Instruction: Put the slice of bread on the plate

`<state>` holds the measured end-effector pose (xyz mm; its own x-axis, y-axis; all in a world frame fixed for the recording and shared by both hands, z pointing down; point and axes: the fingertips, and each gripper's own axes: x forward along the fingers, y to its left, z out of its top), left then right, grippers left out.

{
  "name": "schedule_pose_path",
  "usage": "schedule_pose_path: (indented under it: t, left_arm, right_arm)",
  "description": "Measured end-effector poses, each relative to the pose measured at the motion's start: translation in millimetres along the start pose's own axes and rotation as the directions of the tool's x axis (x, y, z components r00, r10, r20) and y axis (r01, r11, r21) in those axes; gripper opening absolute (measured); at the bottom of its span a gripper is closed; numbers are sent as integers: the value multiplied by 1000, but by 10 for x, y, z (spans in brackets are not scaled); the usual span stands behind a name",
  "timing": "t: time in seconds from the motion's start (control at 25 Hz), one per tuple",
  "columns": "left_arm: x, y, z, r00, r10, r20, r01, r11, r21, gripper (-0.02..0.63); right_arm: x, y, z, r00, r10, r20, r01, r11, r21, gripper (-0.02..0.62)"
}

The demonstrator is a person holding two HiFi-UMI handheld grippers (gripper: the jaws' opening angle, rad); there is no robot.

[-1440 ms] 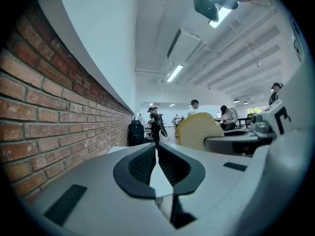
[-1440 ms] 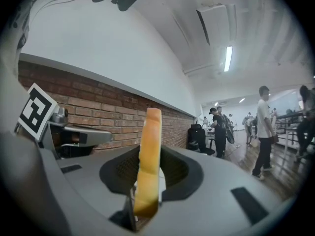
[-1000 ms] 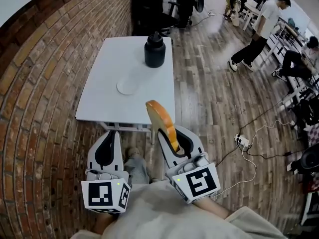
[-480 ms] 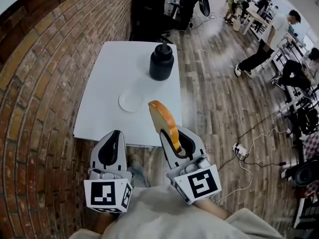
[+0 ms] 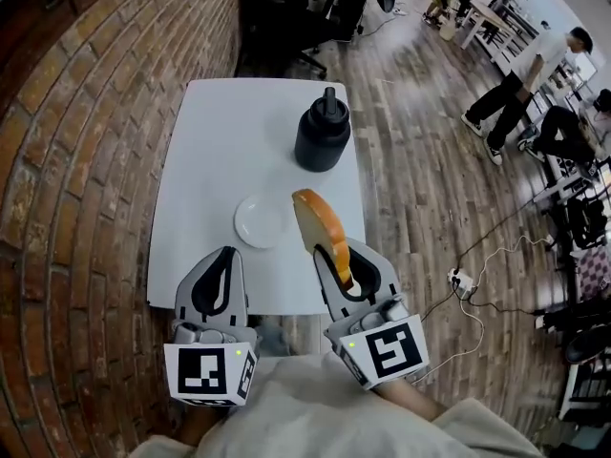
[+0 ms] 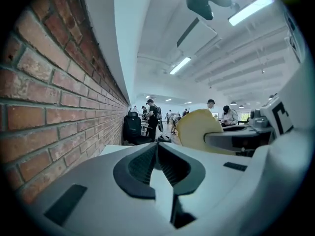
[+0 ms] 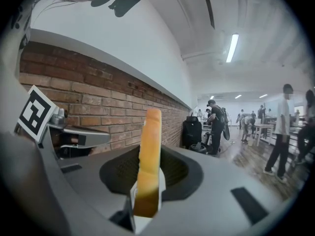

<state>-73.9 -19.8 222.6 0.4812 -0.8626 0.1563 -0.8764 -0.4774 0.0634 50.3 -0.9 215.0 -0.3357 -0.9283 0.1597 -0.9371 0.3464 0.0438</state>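
My right gripper (image 5: 344, 273) is shut on a slice of bread (image 5: 320, 229), held upright on its edge over the near right part of the white table (image 5: 205, 151). In the right gripper view the bread (image 7: 149, 161) stands between the jaws, crust up. A small white plate (image 5: 262, 220) lies on the table just left of the bread. My left gripper (image 5: 217, 277) hangs at the table's near edge, its jaws closed together with nothing between them. From the left gripper view the bread (image 6: 199, 129) shows at the right.
A black jug (image 5: 322, 137) stands on the table beyond the plate. A brick wall (image 5: 76, 132) runs along the left. Black chairs (image 5: 286, 17) stand behind the table. People (image 5: 520, 79) and a cable with a power strip (image 5: 455, 277) are on the wooden floor at the right.
Both grippers have come forward from in front of the table to its near edge, so the bread is now over the tabletop beside the plate. The grip on the bread is unchanged.
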Motion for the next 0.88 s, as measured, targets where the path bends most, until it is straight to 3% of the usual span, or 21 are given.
schedule_pose_path:
  t: [0.24,0.6,0.88]
  left_arm:
    - [398,287,1,999,-48,-20,48,999,4,23]
    - [619,415,-128,997,-57,-55,56,998,-23,23]
    - [662,460,-187,997,-24,-70,22,999,-30,23]
  right_arm:
    - [401,-62,-86,998,-39,-56,39,999,5,97]
    - [650,-105,-159,997,-26,-69,27,1000,11,97]
    - [785,-87,-244,995,47,-86,-46,999,19,97]
